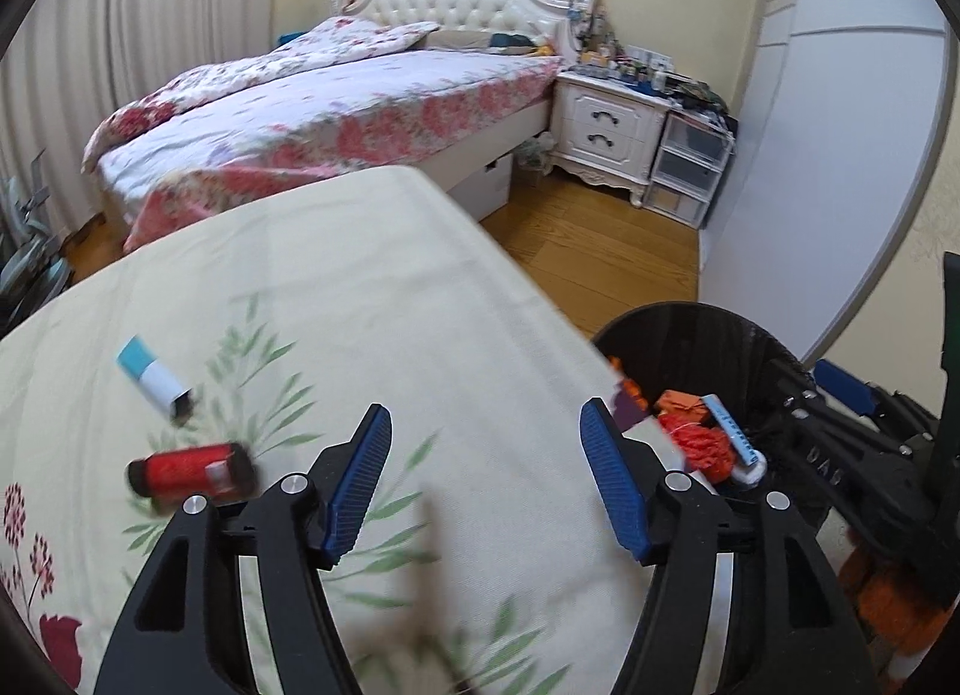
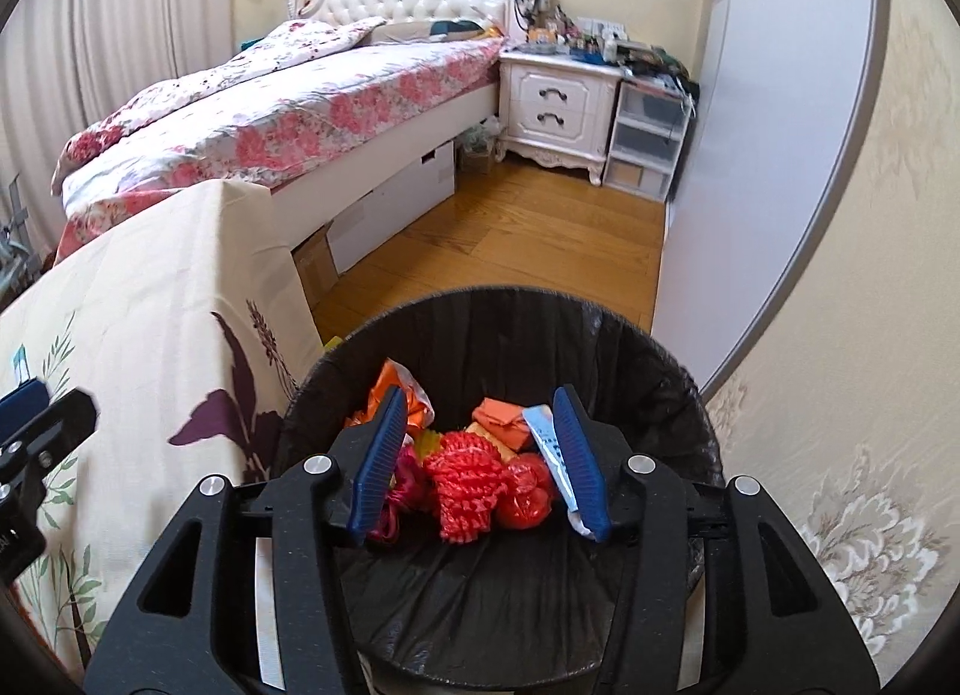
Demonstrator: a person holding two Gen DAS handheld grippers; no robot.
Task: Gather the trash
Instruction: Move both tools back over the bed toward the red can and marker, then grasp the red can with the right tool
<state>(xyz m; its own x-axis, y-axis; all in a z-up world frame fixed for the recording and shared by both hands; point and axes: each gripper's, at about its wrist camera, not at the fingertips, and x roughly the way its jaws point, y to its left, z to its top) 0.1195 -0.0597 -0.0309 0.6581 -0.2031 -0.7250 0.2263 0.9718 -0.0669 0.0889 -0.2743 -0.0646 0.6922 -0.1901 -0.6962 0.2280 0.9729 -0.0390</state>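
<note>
Left gripper (image 1: 486, 479) open, nothing between the blue pads (image 1: 360, 485), hanging over a cream cloth with leaf print (image 1: 336, 299). Left of it and slightly ahead, a red cylinder-shaped wrapper (image 1: 192, 470), blurred, lying on the cloth; further ahead-left, a small white and blue box (image 1: 153, 380) with its dark open end toward the gripper. Both well clear of the fingers. To the right, past the cloth's edge, a black-lined trash bin (image 1: 744, 335) with red mesh netting (image 1: 699, 446) and orange scraps inside; beyond it, the other gripper's black frame.

Right gripper (image 2: 477, 455) open too, poised over the mouth of the trash bin (image 2: 630, 353), holding nothing. Directly ahead between the fingers, red mesh netting (image 2: 465, 485) piled on a red plastic bag (image 2: 528, 494); an orange wrapper (image 2: 402, 389) behind the left finger, an orange folded packet (image 2: 501, 419) further in, a white and blue tube (image 2: 549, 449) lying against the right pad (image 2: 579, 467), though contact cannot be told. Left of the bin, the draped corner of the cloth (image 2: 180, 287), hanging close against the rim.

Further ahead, bare wooden floor (image 2: 510, 233), then a bed with floral quilt (image 2: 270, 113), a white nightstand (image 2: 555, 101) cluttered on top, clear plastic drawers (image 2: 648, 149) beside it, a pale wall panel (image 2: 780, 125) to the right.
</note>
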